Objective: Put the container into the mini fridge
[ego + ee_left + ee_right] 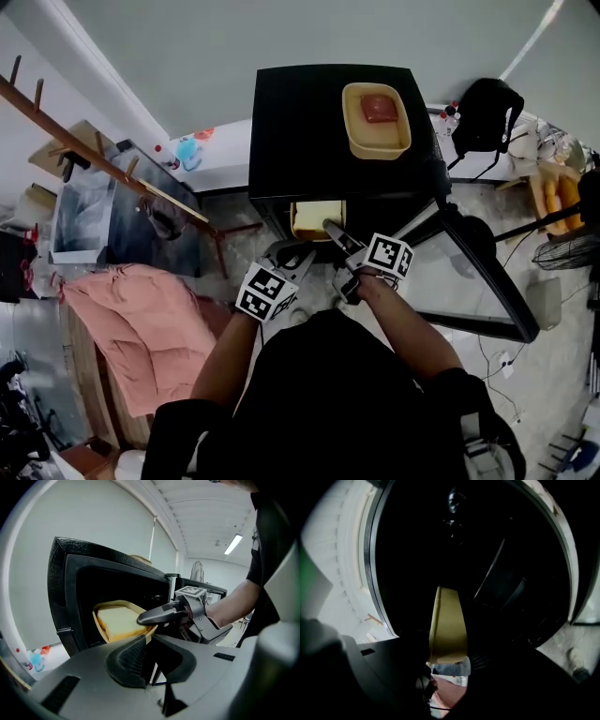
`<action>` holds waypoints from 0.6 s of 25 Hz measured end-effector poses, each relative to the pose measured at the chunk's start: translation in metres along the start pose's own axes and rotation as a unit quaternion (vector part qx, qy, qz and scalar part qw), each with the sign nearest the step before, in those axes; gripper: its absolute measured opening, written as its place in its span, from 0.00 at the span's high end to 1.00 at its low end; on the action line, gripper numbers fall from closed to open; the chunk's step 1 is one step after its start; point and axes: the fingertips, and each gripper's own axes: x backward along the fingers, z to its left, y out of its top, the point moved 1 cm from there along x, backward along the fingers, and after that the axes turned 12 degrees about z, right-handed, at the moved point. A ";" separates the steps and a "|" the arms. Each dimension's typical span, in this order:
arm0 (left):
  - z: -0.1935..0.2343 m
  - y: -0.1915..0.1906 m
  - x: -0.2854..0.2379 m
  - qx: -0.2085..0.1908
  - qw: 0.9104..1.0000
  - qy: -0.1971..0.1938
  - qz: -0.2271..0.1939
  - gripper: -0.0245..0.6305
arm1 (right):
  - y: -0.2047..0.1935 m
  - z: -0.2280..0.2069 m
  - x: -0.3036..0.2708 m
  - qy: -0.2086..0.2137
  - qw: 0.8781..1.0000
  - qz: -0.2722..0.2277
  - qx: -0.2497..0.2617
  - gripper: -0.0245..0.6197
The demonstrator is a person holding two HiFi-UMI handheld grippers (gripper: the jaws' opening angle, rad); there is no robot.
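Grey plastic jaws of the left gripper [303, 253] are seen pressed together with nothing between them, held low just before the fridge opening. Just beside it, the right gripper [330, 228] is closed on the near rim of the tan container [314, 217], one jaw laid over the rim. The container is held at the open front of the black mini fridge [300, 131], partly inside the dark cavity; whether it rests on a shelf cannot be told. A pale yellow block is seen inside it. The glass door [469, 281] is swung wide to the right. On the fridge top, further back, a second tan container [349, 122] is set, with something red in it.
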 end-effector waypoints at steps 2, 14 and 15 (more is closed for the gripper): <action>0.003 0.003 0.000 0.009 1.000 -0.002 -0.008 0.89 | 0.005 0.002 -0.004 -0.022 0.999 0.013 0.027 0.60; 0.022 0.019 -0.007 0.008 1.000 0.011 -0.026 0.89 | 0.029 0.004 -0.026 -0.029 1.000 -0.001 -0.002 0.59; 0.022 0.020 -0.007 0.007 1.000 0.011 -0.026 0.89 | 0.029 0.005 -0.027 -0.028 1.000 0.001 0.000 0.58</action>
